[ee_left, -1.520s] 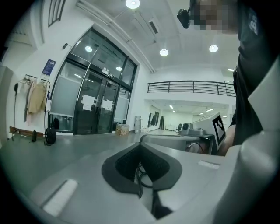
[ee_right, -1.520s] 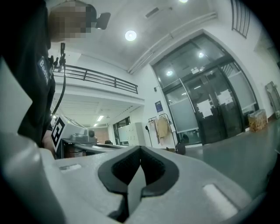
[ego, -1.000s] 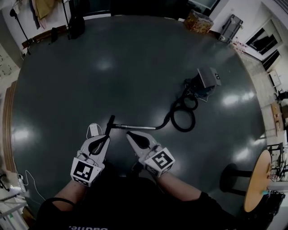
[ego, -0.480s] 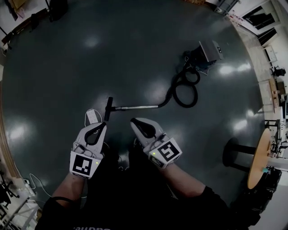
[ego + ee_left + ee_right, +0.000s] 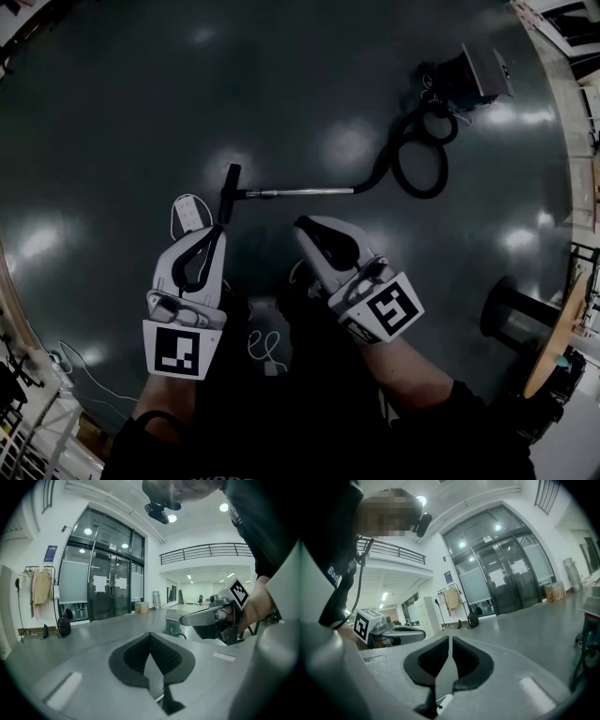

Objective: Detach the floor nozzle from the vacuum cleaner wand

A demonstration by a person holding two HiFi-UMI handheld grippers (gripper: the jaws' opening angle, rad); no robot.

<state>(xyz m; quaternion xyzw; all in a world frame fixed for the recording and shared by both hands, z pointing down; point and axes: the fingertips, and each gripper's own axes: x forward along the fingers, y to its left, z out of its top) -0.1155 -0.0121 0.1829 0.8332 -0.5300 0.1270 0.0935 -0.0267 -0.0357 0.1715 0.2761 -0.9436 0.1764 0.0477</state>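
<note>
The vacuum's black floor nozzle (image 5: 230, 192) lies on the dark floor, joined to the metal wand (image 5: 300, 192). The wand runs right to the looped black hose (image 5: 412, 155) and the canister (image 5: 473, 73). My left gripper (image 5: 217, 231) hovers just short of the nozzle, jaws shut and empty (image 5: 150, 634). My right gripper (image 5: 302, 226) hangs just short of the wand's middle. Its jaws have just been opening and stand a narrow slit apart with nothing between them (image 5: 450, 640). Neither gripper touches the vacuum.
A white flat object (image 5: 187, 211) lies on the floor left of the nozzle. A white cable (image 5: 264, 352) trails by the person's legs. A round wooden table (image 5: 553, 347) and a black stand base (image 5: 511, 314) are at the right. Glass doors (image 5: 105, 585) close the far wall.
Both grippers have sunk toward the floor and look larger in the head view. The nozzle and wand, earlier overlapped by the fingertips, now lie just beyond them.
</note>
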